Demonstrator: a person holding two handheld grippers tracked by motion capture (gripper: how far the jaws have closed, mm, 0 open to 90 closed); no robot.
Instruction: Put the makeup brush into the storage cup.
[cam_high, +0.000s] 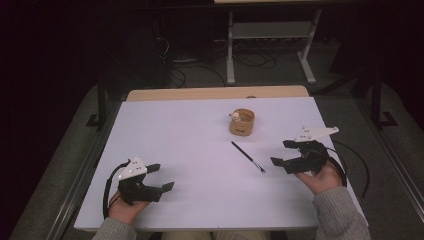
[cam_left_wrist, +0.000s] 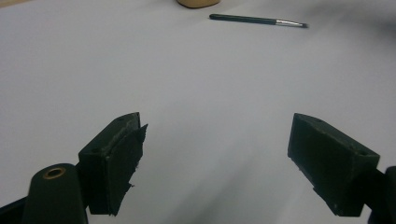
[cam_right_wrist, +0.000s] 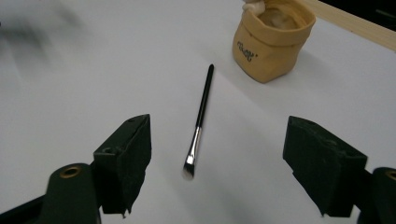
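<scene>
We see the right gripper (cam_high: 285, 153) at the right middle of the high view, jaws spread wide, nothing between them, held in a hand (cam_high: 321, 176) that comes in from the lower right. The left gripper (cam_high: 161, 176) sits at lower left of the high view, jaws also spread and empty, well apart from everything else.

The brush (cam_high: 248, 156) lies flat on the white table (cam_high: 170, 130), just right of frame centre, slanted, with its bristle end toward the lower right, near the right gripper but not touching it. In the right gripper view we see the brush (cam_right_wrist: 199, 122) lying ahead of the spread jaws, in line with the gap between them, bristle tip nearest the camera, dark handle pointing up-frame.

The tan pouch (cam_high: 242, 122) stands upright above the brush, apart from it, something pale inside. In the left gripper view the brush (cam_left_wrist: 258, 20) lies at top centre, far off.
</scene>
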